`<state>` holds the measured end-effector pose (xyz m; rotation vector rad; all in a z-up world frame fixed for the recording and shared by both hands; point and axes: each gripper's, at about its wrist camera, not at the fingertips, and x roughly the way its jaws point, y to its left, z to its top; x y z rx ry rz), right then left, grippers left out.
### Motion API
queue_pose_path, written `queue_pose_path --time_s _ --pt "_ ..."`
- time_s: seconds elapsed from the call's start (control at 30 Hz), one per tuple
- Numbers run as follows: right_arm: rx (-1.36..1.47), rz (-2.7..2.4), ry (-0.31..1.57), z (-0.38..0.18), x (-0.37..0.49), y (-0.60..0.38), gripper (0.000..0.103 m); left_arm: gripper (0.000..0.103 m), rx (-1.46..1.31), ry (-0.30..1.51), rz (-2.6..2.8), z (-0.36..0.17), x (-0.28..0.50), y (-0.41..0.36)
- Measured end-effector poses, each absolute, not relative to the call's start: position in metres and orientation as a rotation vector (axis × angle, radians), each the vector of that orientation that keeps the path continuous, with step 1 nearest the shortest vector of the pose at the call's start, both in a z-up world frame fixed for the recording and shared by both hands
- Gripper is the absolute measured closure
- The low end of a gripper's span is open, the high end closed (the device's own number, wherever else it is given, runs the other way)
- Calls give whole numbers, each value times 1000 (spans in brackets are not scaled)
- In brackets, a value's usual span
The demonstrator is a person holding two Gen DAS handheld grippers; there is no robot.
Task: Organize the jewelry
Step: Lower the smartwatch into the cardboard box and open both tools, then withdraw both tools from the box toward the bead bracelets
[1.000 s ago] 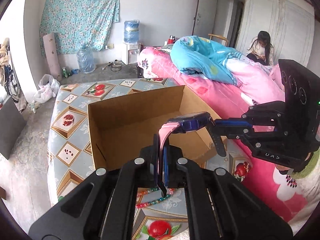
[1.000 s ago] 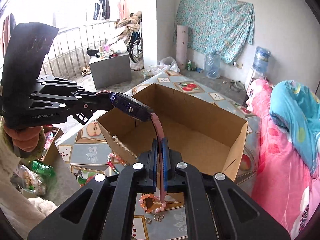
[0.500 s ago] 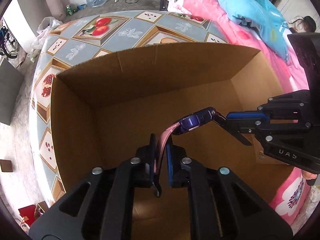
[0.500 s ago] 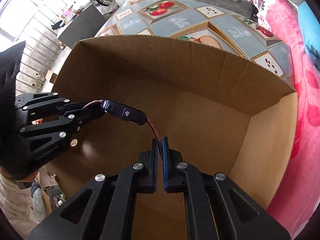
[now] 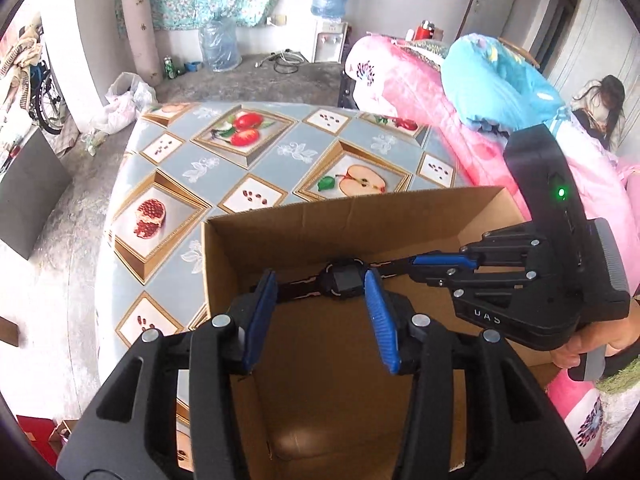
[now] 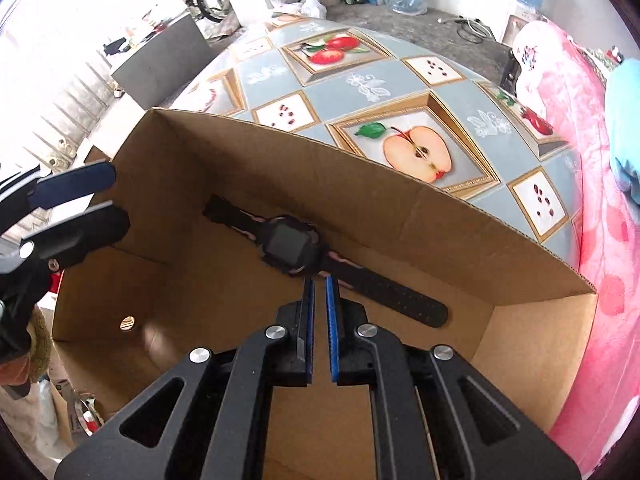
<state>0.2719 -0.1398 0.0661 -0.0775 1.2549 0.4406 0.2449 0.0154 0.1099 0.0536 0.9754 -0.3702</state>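
Lettering "UAS" on right tongs point(image 5: 404, 270)

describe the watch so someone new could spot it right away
Find the open cardboard box on the fruit-print tablecloth. Inside, along the foot of its far wall, lies a watch stretched flat, with a square dark face and black strap edged in pink. It is the only item seen in the box.
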Motion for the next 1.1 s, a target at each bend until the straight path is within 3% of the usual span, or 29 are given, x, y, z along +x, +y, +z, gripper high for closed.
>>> queue_pose_path --time_s 0.3,0.37,0.43,0.57,0.7,0.83,1.1 --pt "-158 469 1146 110 233 -128 96 43 18 760 -307 146 163 73" --pt "-127 470 1061 134 208 -140 86 35 4 719 -285 148 136 89" --pt "-90 446 963 157 178 -155 52 30 -7 692 -250 146 110 103" --pt "-52 388 763 187 98 -187 34 23 -39 692 -181 129 70 125" --pt "-28 309 675 180 24 -206 19 22 -61 793 -146 89 52 125" --pt "-19 241 700 142 -20 -202 16 22 -23 896 -112 39 52 104" --pt "43 215 829 67 -42 -178 16 22 132 925 -60 -12 73 50"
